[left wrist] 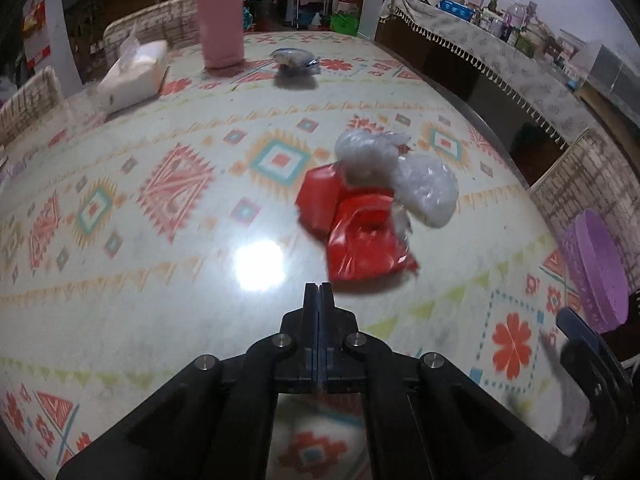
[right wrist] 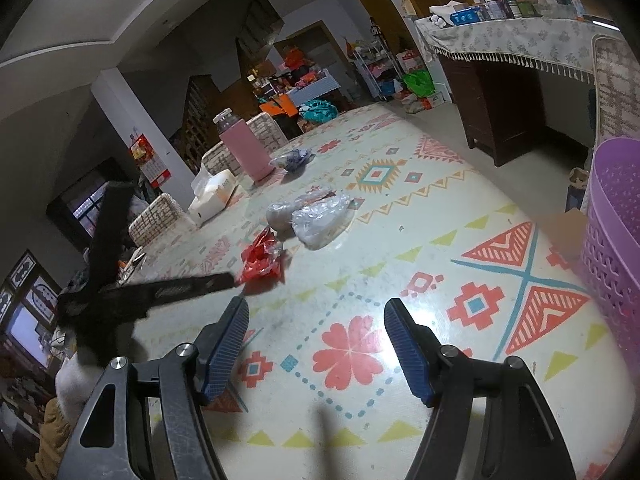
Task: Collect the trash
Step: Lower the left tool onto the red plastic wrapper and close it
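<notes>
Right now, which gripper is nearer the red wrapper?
Left. The left gripper, shut and empty, has its tips just short of the red wrapper. The right gripper stands open further back, nearer the purple basket.

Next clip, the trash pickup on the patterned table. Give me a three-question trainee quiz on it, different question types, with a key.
1. True or false: the left tool is shut with nothing in it.
2. What colour is the wrapper nearest the left tool?
3. The purple basket stands: A) on the floor, B) at the table edge by the right tool, C) beside the pink bottle.

Key: 1 true; 2 red; 3 B.
</notes>
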The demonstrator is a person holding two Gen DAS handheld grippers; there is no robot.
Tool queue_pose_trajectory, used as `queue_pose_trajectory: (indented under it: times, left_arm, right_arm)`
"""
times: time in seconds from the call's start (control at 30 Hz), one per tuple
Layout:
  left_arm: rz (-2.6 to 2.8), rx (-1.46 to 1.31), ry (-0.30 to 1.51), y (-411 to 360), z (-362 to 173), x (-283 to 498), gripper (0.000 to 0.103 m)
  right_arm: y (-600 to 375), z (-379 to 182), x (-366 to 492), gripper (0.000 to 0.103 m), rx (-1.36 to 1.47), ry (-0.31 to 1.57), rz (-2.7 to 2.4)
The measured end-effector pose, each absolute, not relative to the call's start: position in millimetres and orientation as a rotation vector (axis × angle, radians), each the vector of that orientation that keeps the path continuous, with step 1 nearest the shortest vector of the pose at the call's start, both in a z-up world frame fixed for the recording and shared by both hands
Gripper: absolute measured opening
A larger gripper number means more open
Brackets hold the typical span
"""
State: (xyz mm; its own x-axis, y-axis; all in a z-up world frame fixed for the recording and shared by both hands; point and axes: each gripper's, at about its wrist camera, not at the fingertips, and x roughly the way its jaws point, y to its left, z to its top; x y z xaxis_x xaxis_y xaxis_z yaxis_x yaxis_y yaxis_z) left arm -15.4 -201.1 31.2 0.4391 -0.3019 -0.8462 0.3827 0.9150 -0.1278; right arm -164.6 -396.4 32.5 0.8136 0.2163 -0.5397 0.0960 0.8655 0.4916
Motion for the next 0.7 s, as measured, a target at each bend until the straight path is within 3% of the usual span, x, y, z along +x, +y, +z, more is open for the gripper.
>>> queue_pose_trajectory:
  times: [0.07,0.13,0.17,0.2,0.63,0.67,0.7]
  left_arm:
    - [-0.439,0.058,1.033,-196,31,-12,0.005]
    - [-0.424,0.047,1.035,-198,30,-7,0.037]
    - [-0.422,0.029,1.024,-200,32,-3,0.068]
    - [-0.425,0.015,1.009,-201,34,-2,0.082]
    - [-0.384,0.089,0.999,-250,15,27,0.081]
    - [-0.373,0.117,0.994,-252,15,24,0.071]
    - [-0.35,0.154,0.98,-252,16,20,0.042]
  right_arm:
    - [-394,32,-163,0.076,0.519,0.634,0.061]
    - [-392,32,-161,0.077,0.506,0.643,0.05]
    - [-390,32,-160,0.077,0.499,0.647,0.046]
    - [-390,32,-161,0.077,0.496,0.648,0.043]
    - [-392,30,-161,0.077,0.497,0.655,0.045]
    - [-392,30,-161,0.077,0.497,0.656,0.048]
    - [-392,30,-161,0.077,0.497,0.655,0.049]
